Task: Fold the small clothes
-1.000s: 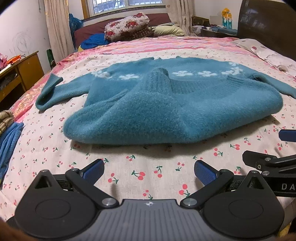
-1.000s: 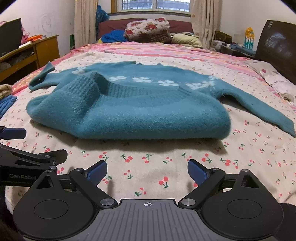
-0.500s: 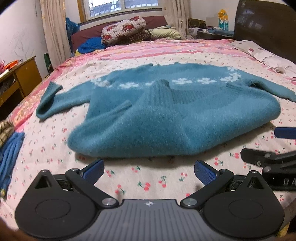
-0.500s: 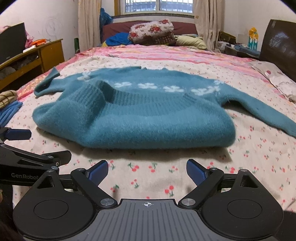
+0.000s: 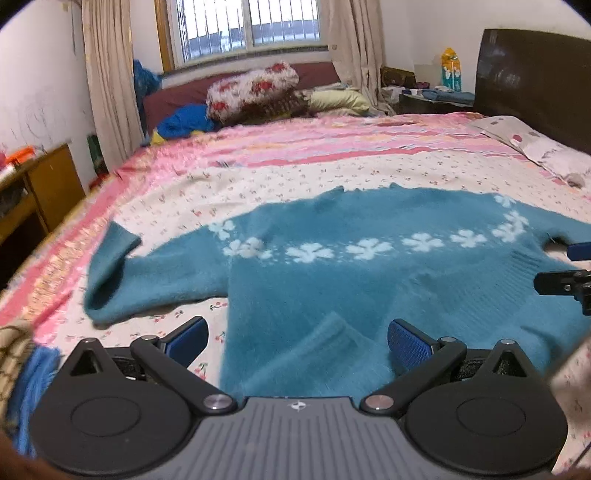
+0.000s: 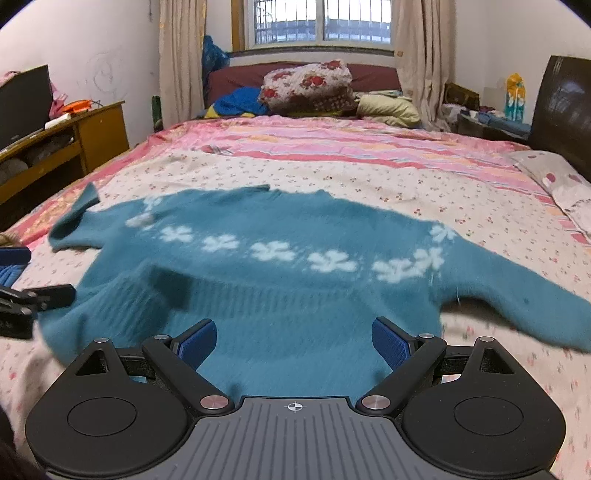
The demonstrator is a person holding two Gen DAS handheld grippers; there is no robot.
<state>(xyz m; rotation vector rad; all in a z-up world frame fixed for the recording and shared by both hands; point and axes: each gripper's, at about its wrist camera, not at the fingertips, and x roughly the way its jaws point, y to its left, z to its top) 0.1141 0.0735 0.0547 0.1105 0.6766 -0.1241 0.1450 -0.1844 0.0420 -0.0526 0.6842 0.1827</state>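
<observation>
Grippers advanced over sweater (image 5: pixel 332 280), no legible labels

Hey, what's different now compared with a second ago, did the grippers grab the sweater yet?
Both grippers moved forward over the teal sweater: the left gripper and right gripper now have its near edge between their open fingers. Nothing grabbed. The sweater stayed bottom-folded on the bed, sleeves out.

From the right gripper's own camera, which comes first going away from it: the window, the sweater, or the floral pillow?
1. Sweater: right in front of the right gripper, its near edge between the open fingers.
2. Floral pillow: at the far end of the bed, middle.
3. Window: on the back wall, above and behind the pillow.
</observation>
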